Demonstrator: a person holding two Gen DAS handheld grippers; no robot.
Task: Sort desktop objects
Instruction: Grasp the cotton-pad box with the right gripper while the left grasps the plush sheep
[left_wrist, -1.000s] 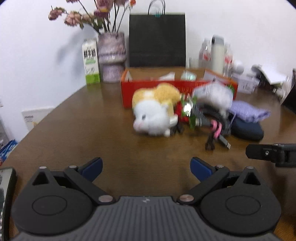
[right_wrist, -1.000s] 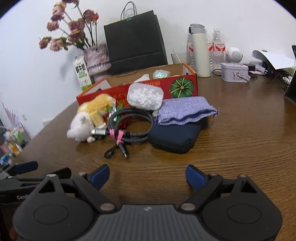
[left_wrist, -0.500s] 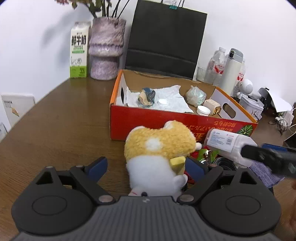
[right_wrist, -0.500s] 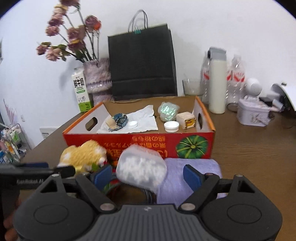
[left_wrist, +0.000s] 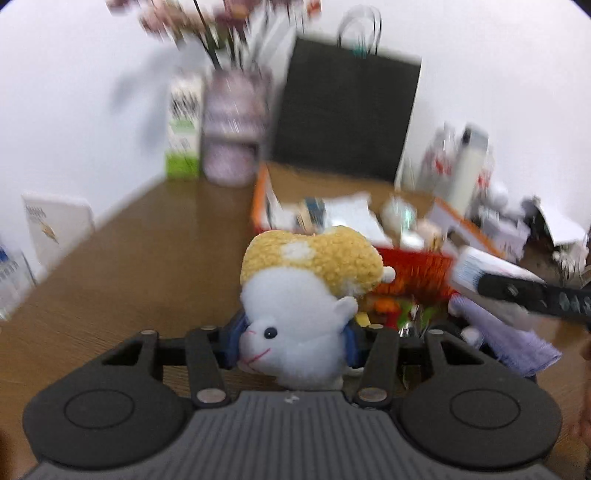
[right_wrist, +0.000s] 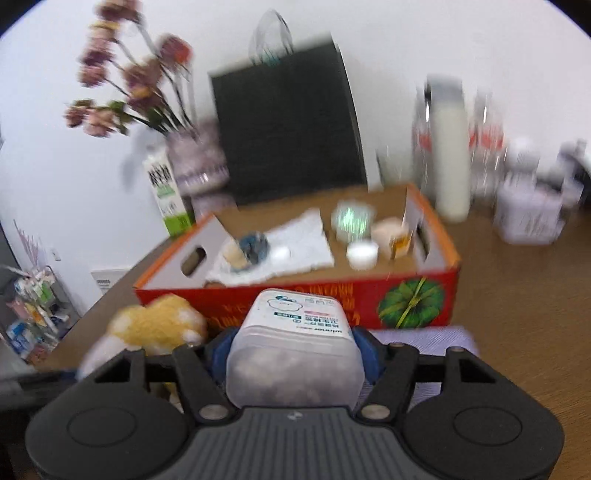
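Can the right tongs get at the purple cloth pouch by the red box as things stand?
Probably not. The right tongs are closing on a clear plastic tub that fills the gap between the jaws. The purple pouch lies just beyond them, but the tub would have to go first.

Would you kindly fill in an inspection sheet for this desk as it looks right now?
Surface: brown wooden table.
Job's things: plush toy; cotton swab box; red cardboard box partly filled.
Clutter: purple cloth, milk carton, vase, black paper bag, bottles.
Grippers: left gripper closing on the plush toy; right gripper closing on the cotton swab box.
Cables: nothing seen clearly.
Surroundings: white wall.
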